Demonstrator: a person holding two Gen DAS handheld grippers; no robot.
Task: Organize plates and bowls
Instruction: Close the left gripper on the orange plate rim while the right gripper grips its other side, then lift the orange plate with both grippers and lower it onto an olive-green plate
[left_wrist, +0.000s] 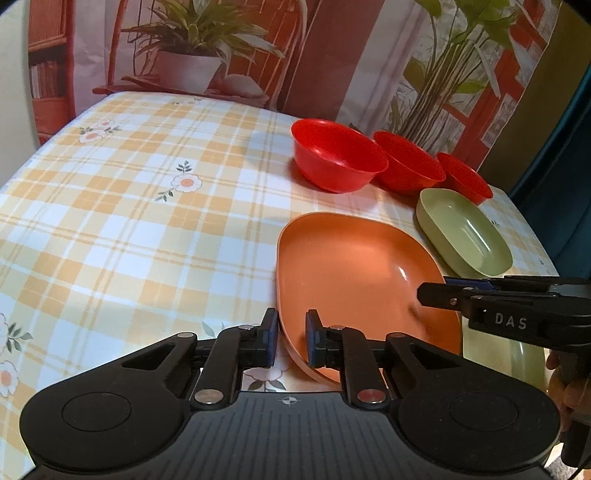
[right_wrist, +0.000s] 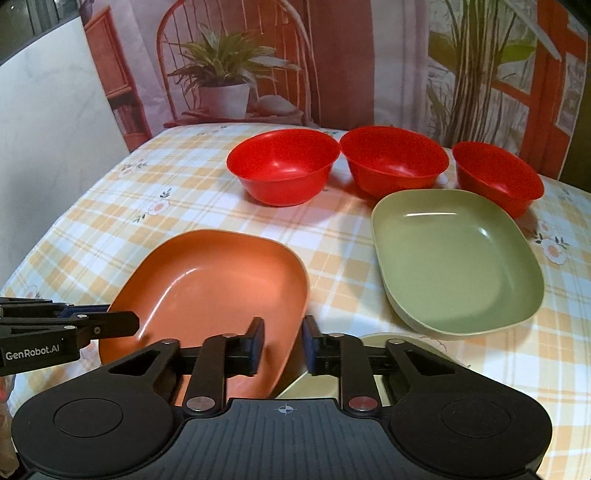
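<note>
An orange plate (left_wrist: 354, 266) (right_wrist: 214, 288) is held tilted above the checked tablecloth. My left gripper (left_wrist: 291, 339) straddles its left rim, and my right gripper (right_wrist: 282, 347) straddles its right rim; both look closed on it. The right gripper shows in the left wrist view (left_wrist: 443, 295), the left gripper in the right wrist view (right_wrist: 107, 323). A green plate (right_wrist: 454, 266) (left_wrist: 465, 232) lies to the right. Another pale green plate (right_wrist: 321, 376) (left_wrist: 509, 362) lies under the orange one's right edge. Three red bowls (right_wrist: 284, 166) (right_wrist: 395, 158) (right_wrist: 498, 177) stand in a row behind.
The table (left_wrist: 129, 206) is covered with a yellow checked cloth with flowers. A printed backdrop of plants and chairs (right_wrist: 229, 74) hangs right behind the table's far edge. The table's right edge runs close to the green plate.
</note>
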